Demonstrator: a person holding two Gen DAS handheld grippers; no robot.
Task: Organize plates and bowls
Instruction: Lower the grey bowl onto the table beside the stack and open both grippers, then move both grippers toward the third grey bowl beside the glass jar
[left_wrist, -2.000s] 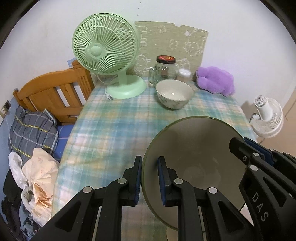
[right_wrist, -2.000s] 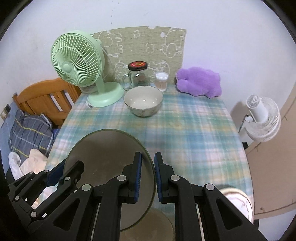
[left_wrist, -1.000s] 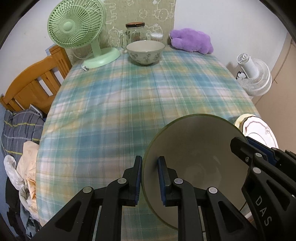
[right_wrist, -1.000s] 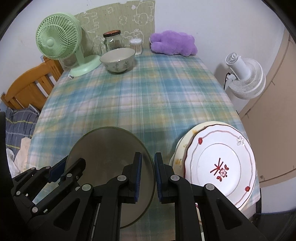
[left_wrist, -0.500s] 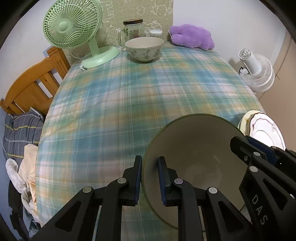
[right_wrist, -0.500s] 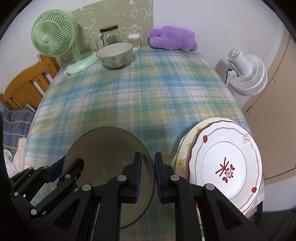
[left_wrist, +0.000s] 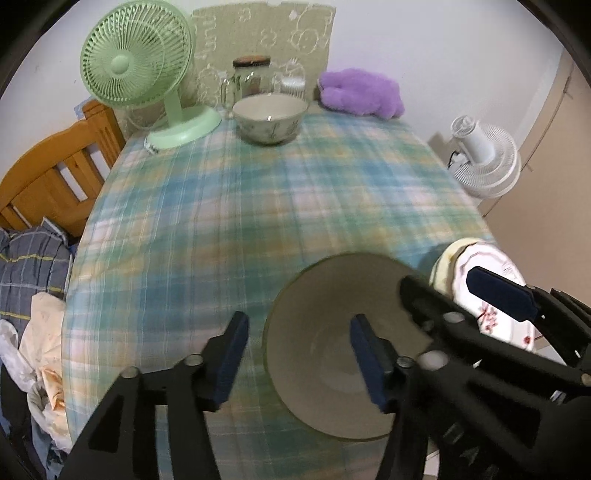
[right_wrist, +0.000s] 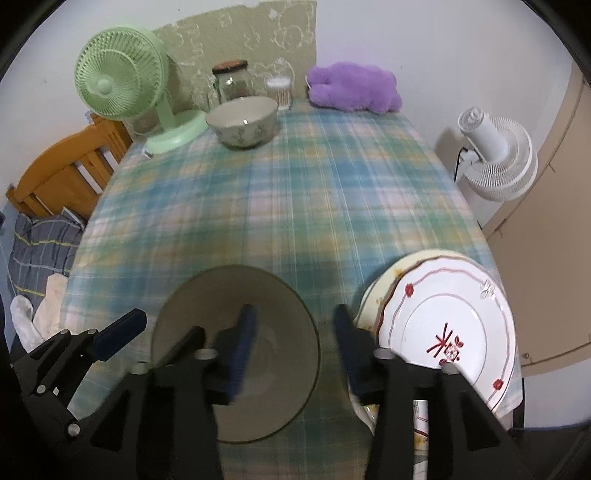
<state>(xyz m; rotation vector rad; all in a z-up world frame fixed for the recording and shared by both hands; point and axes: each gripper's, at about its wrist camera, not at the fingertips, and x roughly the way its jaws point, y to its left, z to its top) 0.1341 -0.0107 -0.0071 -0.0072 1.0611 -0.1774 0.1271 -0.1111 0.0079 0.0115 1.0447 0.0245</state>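
The big grey-green bowl (left_wrist: 332, 354) sits on the checked tablecloth (left_wrist: 280, 206), near the table's front edge. In the left wrist view it lies at about 5 o'clock; in the right wrist view (right_wrist: 236, 343) it is at about 7 o'clock.

The left gripper (left_wrist: 299, 350) has just been opening. Its fingers stand wide apart with the bowl's left rim between them: one finger is outside the bowl and one is over its inside. The pads do not press on the rim.

The right gripper (right_wrist: 295, 343) has just been opening too. Its fingers are wide, and the bowl's right rim is between them. One finger is over the bowl and one is outside, by the plates. It holds nothing.

Just beside the bowl, at 3 o'clock from it, is a stack of plates (right_wrist: 447, 332). The top one is white with a red rim line and a red mark in the middle.

Far across the table, at 12 o'clock, stands a small flowered bowl (right_wrist: 242, 122). Behind it are a glass jar (right_wrist: 232, 81) and a tub of cotton swabs (right_wrist: 279, 88). A green fan (right_wrist: 122, 88) is at 11 o'clock, and a purple soft toy (right_wrist: 354, 86) at 1 o'clock. A white fan (right_wrist: 495, 155) stands off the table at 2 o'clock. A wooden chair (right_wrist: 62, 170) is at 9 o'clock.
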